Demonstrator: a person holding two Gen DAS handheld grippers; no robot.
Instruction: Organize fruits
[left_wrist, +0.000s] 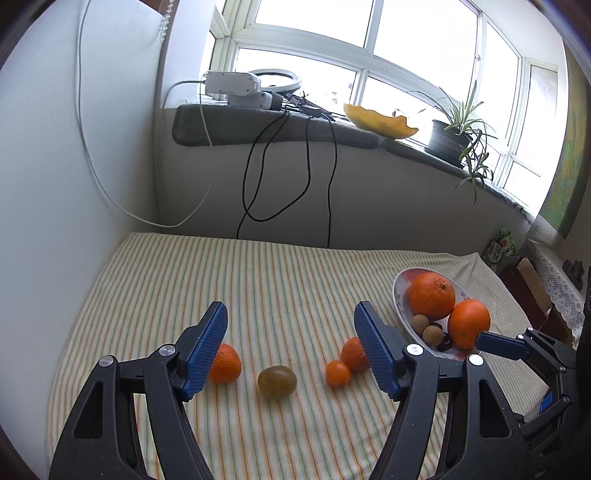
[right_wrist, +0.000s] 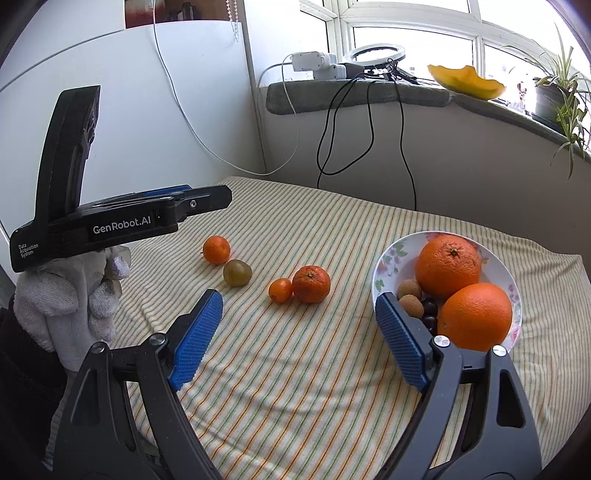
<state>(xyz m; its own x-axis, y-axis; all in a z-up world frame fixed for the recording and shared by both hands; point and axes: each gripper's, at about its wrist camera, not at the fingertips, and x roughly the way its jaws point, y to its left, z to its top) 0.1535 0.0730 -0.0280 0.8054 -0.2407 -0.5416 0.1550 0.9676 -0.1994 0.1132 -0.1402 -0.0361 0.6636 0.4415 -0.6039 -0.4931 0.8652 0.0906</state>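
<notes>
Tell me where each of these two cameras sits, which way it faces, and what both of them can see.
Left wrist view: rides the left gripper, facing across the striped cloth toward the window; own open fingers and the right gripper's tip show.
Right wrist view: rides the right gripper, angled down at the cloth; own open fingers, the left gripper and the gloved left hand show.
Shared: the bowl, four loose fruits including the green fruit, and the windowsill.
</notes>
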